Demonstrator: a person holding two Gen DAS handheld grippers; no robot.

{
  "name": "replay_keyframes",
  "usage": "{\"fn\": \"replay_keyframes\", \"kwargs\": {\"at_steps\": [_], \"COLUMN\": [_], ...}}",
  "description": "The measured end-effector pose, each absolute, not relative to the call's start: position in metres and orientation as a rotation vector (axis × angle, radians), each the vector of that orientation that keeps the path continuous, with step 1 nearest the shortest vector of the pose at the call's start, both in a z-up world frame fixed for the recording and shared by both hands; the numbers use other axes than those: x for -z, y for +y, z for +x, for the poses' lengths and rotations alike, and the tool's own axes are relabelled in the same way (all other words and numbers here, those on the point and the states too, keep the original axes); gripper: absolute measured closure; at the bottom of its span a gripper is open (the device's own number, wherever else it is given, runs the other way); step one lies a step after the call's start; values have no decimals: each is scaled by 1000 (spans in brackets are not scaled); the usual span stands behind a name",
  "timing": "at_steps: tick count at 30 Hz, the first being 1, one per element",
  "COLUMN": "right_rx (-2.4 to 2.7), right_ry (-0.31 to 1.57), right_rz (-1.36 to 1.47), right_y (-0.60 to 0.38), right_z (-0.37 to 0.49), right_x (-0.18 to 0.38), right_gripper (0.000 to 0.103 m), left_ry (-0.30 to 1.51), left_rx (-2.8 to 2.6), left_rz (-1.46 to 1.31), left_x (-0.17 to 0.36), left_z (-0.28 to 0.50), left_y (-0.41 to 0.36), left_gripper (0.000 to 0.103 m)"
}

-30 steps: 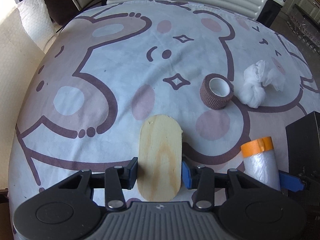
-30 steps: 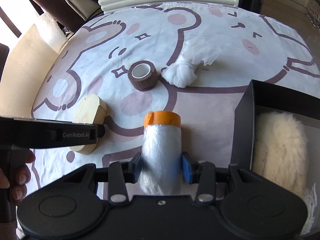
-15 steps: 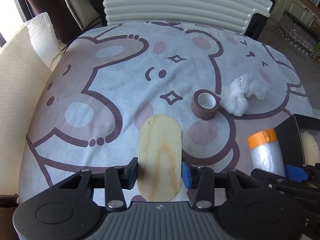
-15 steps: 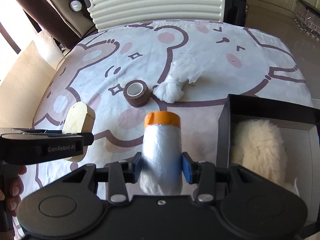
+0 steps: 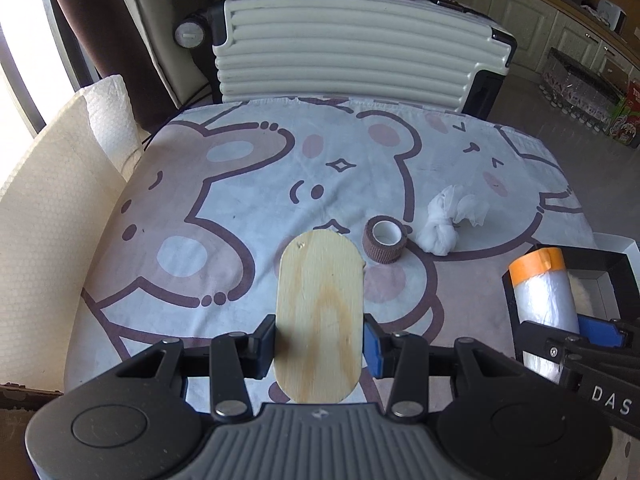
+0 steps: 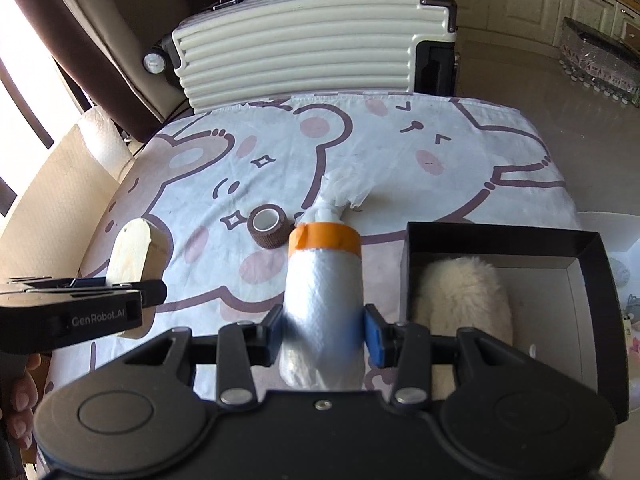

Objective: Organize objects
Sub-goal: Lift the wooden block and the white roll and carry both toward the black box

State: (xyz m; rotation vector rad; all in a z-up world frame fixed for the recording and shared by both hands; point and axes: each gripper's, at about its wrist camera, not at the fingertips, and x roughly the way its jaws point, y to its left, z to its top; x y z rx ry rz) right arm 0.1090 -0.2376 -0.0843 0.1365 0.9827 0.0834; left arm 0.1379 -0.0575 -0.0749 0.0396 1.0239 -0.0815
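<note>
Both loaded rn: left gripper (image 5: 320,344) clamped on flat oval wood block (image 5: 320,312), right gripper (image 6: 324,332) clamped on plastic-film roll (image 6: 324,304) w/ orange tape band, both held above bear-print cloth (image 5: 240,200). Prob best to go over black box (image 6: 592,272) wall & drop beside fluffy cream pad (image 6: 468,300); roll looks squishy, wood rigid. Brown bandage roll (image 5: 385,239) & knotted white gauze (image 5: 440,228) lying on cloth, just beside each other.
</note>
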Motion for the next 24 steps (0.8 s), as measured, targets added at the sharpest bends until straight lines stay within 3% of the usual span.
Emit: {"fn": "replay_keyframes", "kwargs": {"at_steps": [24], "right_rx": [-14], "right_ry": [823], "right_rz": [88], "right_y": [-245], "right_z": [79], "right_x": [35], "right_gripper": [61], "left_ry": [888], "left_rx": [119], "left_rz": [41], "left_x": [26], "left_z": [105], "left_y": [-55], "left_gripper": [58]}}
